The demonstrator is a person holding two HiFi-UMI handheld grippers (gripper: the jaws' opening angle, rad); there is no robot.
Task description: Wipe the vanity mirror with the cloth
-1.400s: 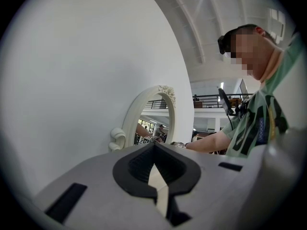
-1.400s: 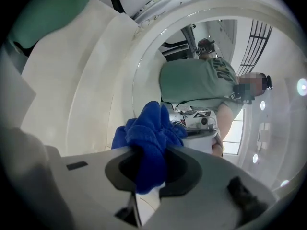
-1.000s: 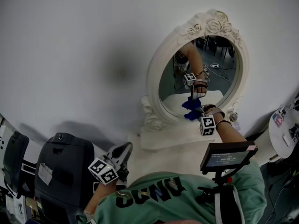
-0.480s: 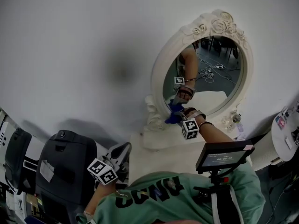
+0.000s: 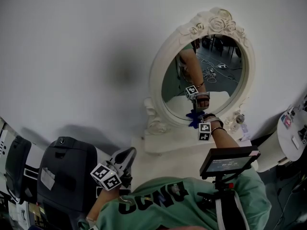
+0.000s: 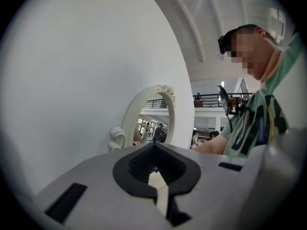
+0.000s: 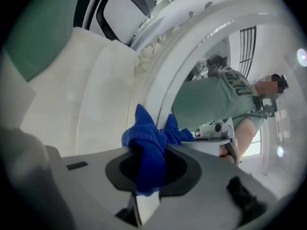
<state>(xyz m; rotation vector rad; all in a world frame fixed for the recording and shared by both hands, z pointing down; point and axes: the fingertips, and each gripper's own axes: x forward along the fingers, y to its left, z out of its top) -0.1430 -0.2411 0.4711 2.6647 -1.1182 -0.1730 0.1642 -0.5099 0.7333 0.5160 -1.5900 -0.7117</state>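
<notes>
An oval vanity mirror in an ornate white frame [image 5: 156, 75] stands against the white wall. My right gripper [image 5: 196, 122] is shut on a bunched blue cloth [image 5: 194, 118], which presses the glass just above the bottom rim, right of centre. The right gripper view shows the cloth [image 7: 149, 140] bulging out of the jaws against the frame's curved inner edge [image 7: 160, 87], with the person reflected in the glass [image 7: 216, 97]. My left gripper [image 5: 126, 156] hangs low by the person's body, well away from the mirror [image 6: 130, 123]. Its jaws [image 6: 154, 171] are shut with nothing between them.
The mirror rests on a white ledge [image 5: 165, 145]. A black machine [image 5: 67, 164] sits at the lower left, beside the left gripper. A small screen on a mount [image 5: 228, 160] rides at the person's chest. A small glass piece [image 5: 239, 119] stands by the frame's right foot.
The right gripper carried the cloth left along the lower glass, then back to the right; it now sits at the bottom rim. The left gripper stayed put.
</notes>
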